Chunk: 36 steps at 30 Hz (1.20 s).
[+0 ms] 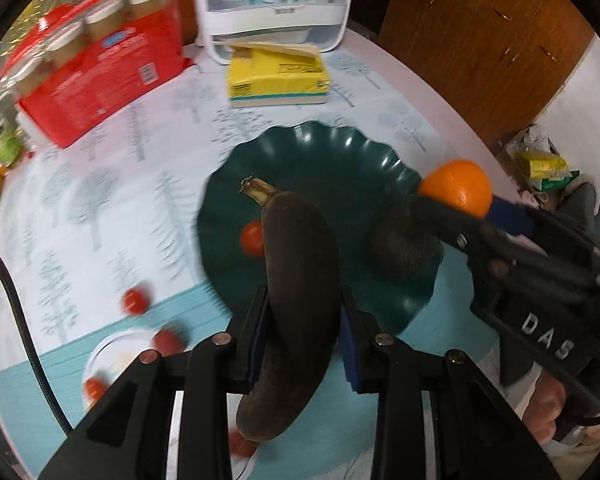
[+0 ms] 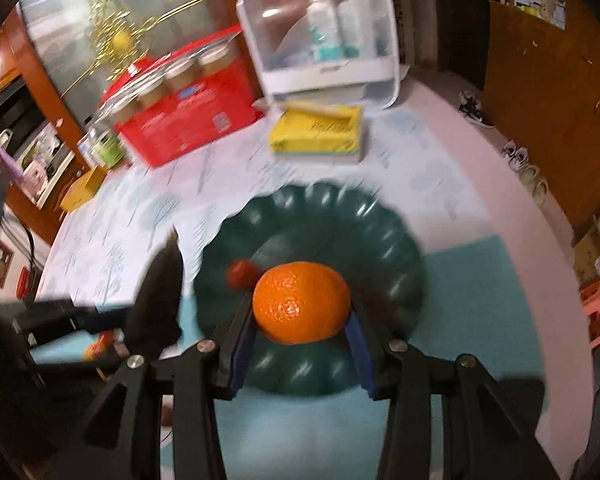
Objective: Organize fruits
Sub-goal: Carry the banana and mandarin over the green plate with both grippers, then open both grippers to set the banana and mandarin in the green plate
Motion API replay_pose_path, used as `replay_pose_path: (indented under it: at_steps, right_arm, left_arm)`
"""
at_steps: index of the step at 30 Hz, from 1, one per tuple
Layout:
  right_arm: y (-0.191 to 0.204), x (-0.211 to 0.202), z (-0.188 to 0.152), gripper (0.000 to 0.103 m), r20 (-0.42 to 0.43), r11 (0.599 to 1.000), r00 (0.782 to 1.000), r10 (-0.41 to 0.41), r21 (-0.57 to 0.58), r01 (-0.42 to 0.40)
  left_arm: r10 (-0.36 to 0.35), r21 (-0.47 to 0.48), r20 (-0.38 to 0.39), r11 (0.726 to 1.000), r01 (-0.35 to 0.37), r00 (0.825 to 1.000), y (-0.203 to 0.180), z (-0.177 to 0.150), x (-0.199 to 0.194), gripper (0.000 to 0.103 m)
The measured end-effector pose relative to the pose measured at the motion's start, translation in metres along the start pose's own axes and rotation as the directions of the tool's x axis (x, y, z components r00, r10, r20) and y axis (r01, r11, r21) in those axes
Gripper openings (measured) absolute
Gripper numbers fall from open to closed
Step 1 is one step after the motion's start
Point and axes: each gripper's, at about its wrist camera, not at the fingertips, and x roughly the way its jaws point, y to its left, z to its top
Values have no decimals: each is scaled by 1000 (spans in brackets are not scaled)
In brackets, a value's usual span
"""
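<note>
My left gripper (image 1: 302,320) is shut on a dark, overripe banana (image 1: 296,300) and holds it over the near edge of the dark green scalloped plate (image 1: 340,168). One small red tomato (image 1: 253,238) lies in the plate. My right gripper (image 2: 300,320) is shut on an orange (image 2: 302,302) above the same plate (image 2: 340,216); it also shows in the left wrist view (image 1: 458,192) at the plate's right rim. The banana (image 2: 160,296) shows at the left of the right wrist view.
Several small tomatoes (image 1: 136,300) lie on the tablecloth left of the plate, near a small white dish (image 1: 112,356). Behind the plate stand a yellow tissue box (image 1: 278,78), a red jar pack (image 1: 100,76) and a white organizer (image 1: 276,0).
</note>
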Motion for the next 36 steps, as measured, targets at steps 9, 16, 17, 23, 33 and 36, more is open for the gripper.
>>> replay_pose_path:
  at_steps: [9,16,17,23,33,36]
  right_arm:
    - [-37,70,22,44,-95,1000,995,8,14,-7]
    - [-46,101,21,45,-173,999,984,31,43,-23]
    - [-47,104,21,46,-185,999,982,36,45,-28]
    - [-50,110,16,49,-231,995,970,77,76,-61]
    - [-43,80,18,56,-179,997,982,66,48,-59]
    - [-38,68,17,56,-159,998,986,56,31,-52]
  left_arm:
    - [31,26,7,999,-31,999,-22,26,63,30]
    - [8,-29,3,1000,-8,1000,-15,36,86,30]
    - [11,-32,-1,999,-11,1000,-15,37,89,31]
    - [36,-15,-1,999,-36,999,-17,36,86,63]
    - [74,23,68,997,-76,995,-23,28,45,75]
    - [85,9,77,996,-86,993,-19,23,33,76]
